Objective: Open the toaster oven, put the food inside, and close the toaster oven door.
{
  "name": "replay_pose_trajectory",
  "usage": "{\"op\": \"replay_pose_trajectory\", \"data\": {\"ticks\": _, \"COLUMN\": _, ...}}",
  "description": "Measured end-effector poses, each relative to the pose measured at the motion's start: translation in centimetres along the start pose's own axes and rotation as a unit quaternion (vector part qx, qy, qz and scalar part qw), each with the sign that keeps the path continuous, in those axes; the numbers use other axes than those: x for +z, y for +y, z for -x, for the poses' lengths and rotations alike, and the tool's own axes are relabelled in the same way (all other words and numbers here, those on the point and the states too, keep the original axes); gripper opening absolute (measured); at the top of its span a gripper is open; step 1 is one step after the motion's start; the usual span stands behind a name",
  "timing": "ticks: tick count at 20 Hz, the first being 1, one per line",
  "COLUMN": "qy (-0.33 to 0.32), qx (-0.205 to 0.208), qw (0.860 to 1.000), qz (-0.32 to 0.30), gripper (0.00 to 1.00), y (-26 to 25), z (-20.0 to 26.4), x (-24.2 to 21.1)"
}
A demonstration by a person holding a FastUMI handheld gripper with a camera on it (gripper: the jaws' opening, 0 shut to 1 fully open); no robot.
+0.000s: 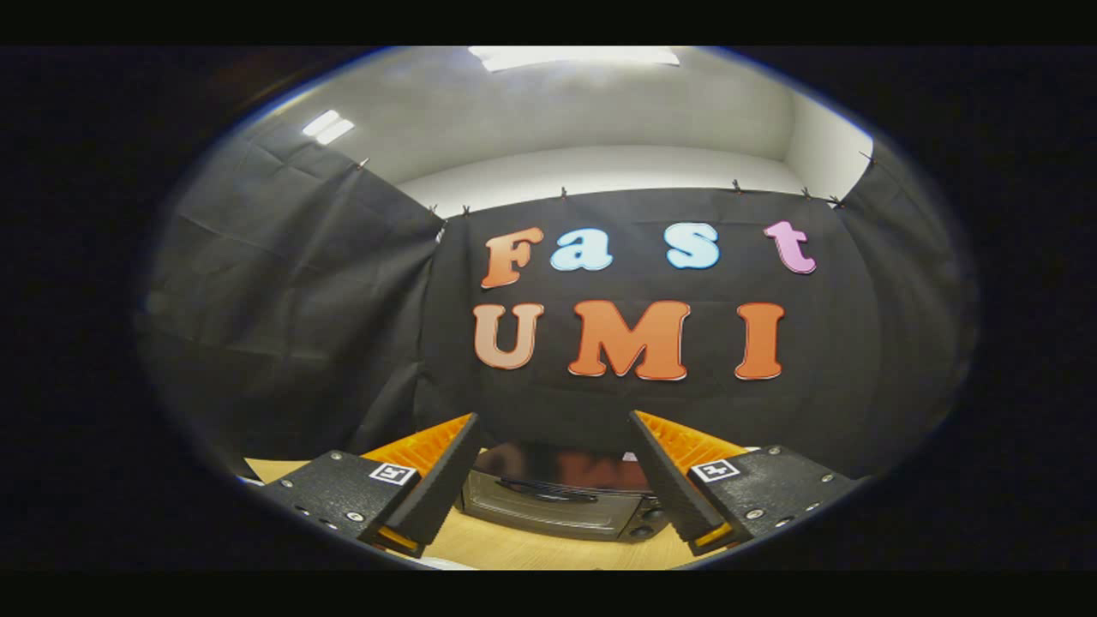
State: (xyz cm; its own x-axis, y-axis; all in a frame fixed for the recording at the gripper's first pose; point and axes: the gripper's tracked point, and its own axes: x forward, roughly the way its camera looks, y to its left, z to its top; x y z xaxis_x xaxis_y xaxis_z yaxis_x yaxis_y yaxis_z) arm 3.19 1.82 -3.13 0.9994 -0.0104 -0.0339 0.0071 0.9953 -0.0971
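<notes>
Between my gripper's [553,428] two fingers, and well beyond their tips, sits the dark, box-shaped toaster oven with a glass front door [561,497]. Its door is up and closed, and a curved dark handle [548,490] runs across the upper part of the glass. Two round knobs [647,523] show at the oven's right end, partly hidden behind my right finger.

Gripper state: fingers [446,480] spread wide apart, nothing between them, touching nothing. Each finger slopes up and inward from its black block. Each block carries a small square black-and-white marker [392,473] on top and a few silver screws.

Support: the oven stands on a light wooden tabletop [531,548], which runs bare between the fingers in front of the oven. A further strip of the same surface shows to the left of my left finger.

Background: black cloth booth wall [291,326] hangs right behind the oven and wraps round both sides, pinned along its top edge with small clips. Above it, a pale grey room wall and ceiling with bright rectangular ceiling lights [574,56].

I cannot make out any food from here.
</notes>
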Motion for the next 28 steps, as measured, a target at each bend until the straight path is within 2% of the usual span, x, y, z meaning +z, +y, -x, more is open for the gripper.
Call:
{"op": "replay_pose_trajectory", "data": {"ticks": 7, "qy": 0.059, "qx": 0.003, "qw": 0.998, "qz": -0.027, "gripper": 1.00, "y": 1.7, "z": -4.6, "x": -6.1}}
{"op": "replay_pose_trajectory", "data": {"ticks": 15, "qy": 0.130, "qx": -0.026, "qw": 0.990, "qz": -0.037, "gripper": 1.00, "y": 1.5, "z": -10.0, "x": -13.2}}
{"op": "replay_pose_trajectory", "data": {"ticks": 20, "qy": 0.163, "qx": -0.069, "qw": 0.982, "qz": -0.062, "gripper": 1.00, "y": -0.4, "z": -11.7, "x": -16.8}}
{"op": "replay_pose_trajectory", "data": {"ticks": 25, "qy": 0.190, "qx": -0.077, "qw": 0.975, "qz": -0.084, "gripper": 1.00, "y": -0.3, "z": -12.5, "x": -19.0}}
{"op": "replay_pose_trajectory", "data": {"ticks": 28, "qy": 0.183, "qx": -0.080, "qw": 0.978, "qz": -0.068, "gripper": 1.00, "y": -0.2, "z": -12.4, "x": -19.4}}
